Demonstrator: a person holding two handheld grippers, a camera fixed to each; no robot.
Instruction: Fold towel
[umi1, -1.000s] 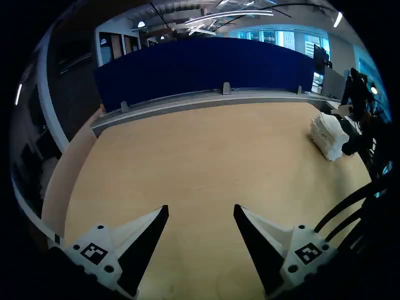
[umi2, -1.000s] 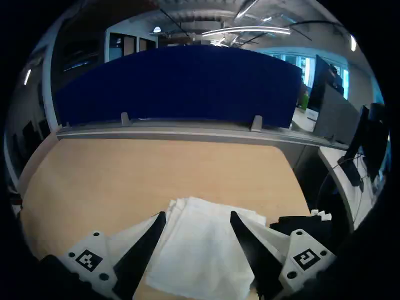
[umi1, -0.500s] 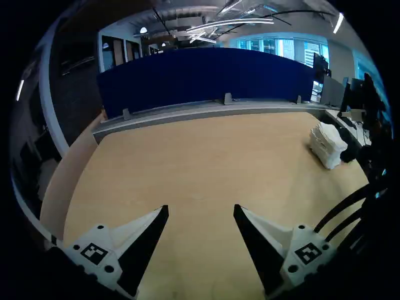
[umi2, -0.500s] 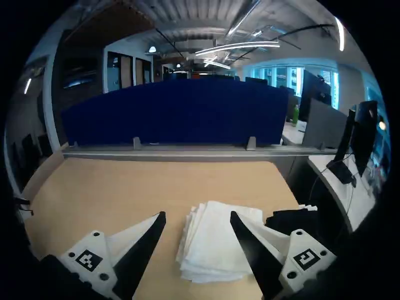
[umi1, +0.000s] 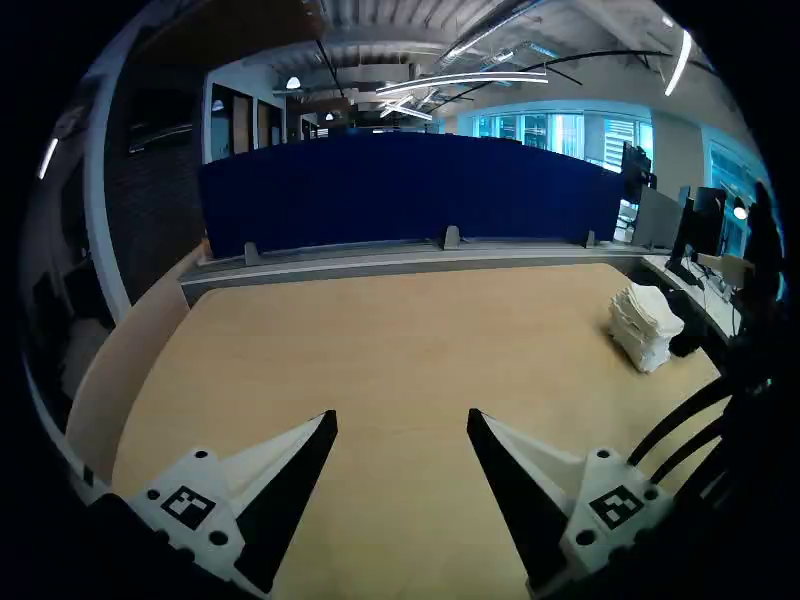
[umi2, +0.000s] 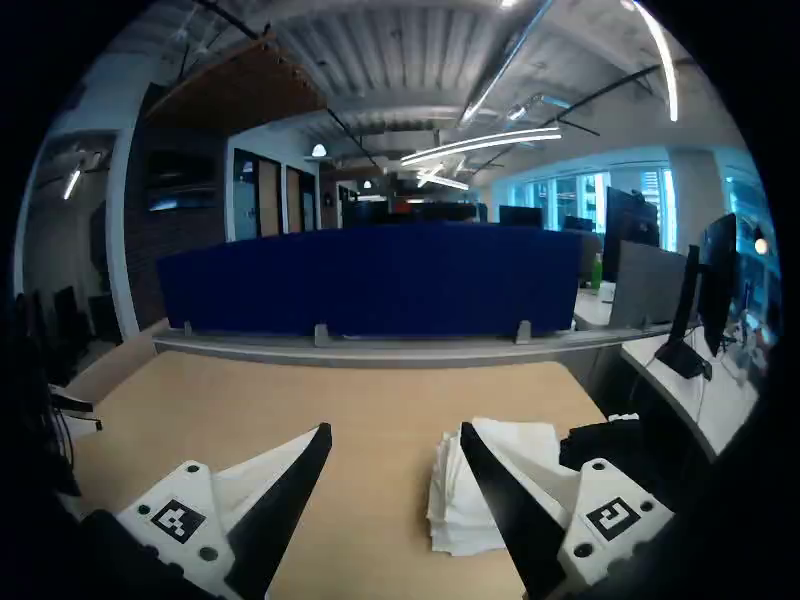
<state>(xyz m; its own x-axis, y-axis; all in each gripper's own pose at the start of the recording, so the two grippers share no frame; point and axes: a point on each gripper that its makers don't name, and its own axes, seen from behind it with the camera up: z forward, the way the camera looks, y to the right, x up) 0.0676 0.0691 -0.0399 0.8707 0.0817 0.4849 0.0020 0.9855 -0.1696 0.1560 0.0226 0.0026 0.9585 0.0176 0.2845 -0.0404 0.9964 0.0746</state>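
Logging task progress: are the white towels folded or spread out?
Folded: the towels sit as a layered stack on the desk, edges roughly aligned.

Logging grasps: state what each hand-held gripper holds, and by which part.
Nothing is held: left hand-held gripper and right hand-held gripper are open, towel stack lying free on the desk.

Pale wooden desk (umi1: 400, 330), blue partition (umi1: 400, 195) along its far edge, dark monitor (umi2: 715, 285) on the neighbouring desk
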